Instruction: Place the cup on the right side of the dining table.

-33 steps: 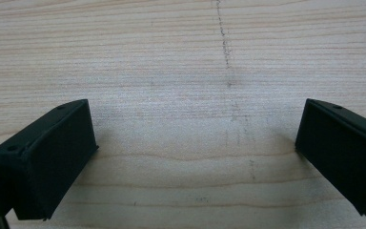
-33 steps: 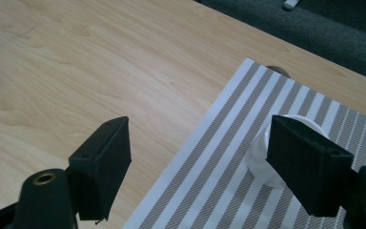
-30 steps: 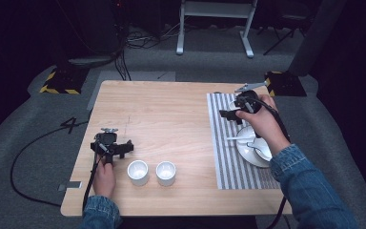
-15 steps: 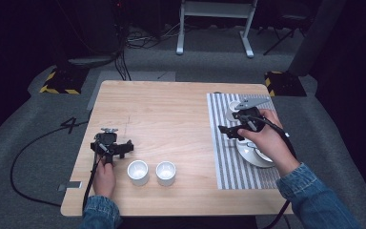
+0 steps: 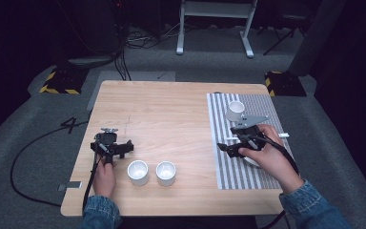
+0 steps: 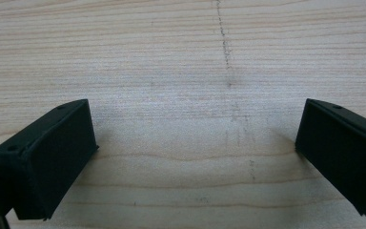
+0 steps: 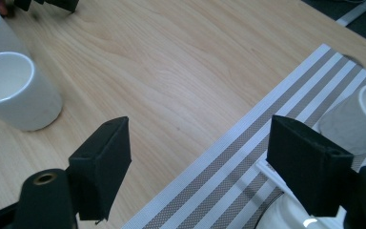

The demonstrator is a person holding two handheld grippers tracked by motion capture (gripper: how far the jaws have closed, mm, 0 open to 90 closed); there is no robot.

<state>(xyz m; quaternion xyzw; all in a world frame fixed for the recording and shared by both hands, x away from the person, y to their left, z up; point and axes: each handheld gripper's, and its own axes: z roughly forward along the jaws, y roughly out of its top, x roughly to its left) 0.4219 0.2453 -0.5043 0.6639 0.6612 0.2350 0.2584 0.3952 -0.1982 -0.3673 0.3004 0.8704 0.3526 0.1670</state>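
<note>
Setting: dark studio, wooden table (image 5: pixel 171 109), striped placemat (image 5: pixel 228 157) at its right. Items: 2 white cups (image 5: pixel 137 172) (image 5: pixel 166 173) stood side by side near the front edge; a 3rd cup (image 5: pixel 235 110) stood on the mat's far end. Handling, judged: ceramic, rigid, smooth, breakable; grip across the wall below the rim. Left gripper (image 5: pixel 124 149): jaws wide, empty, just beside the pair. Right gripper (image 5: pixel 225 148): jaws wide, empty, over the mat.
</note>
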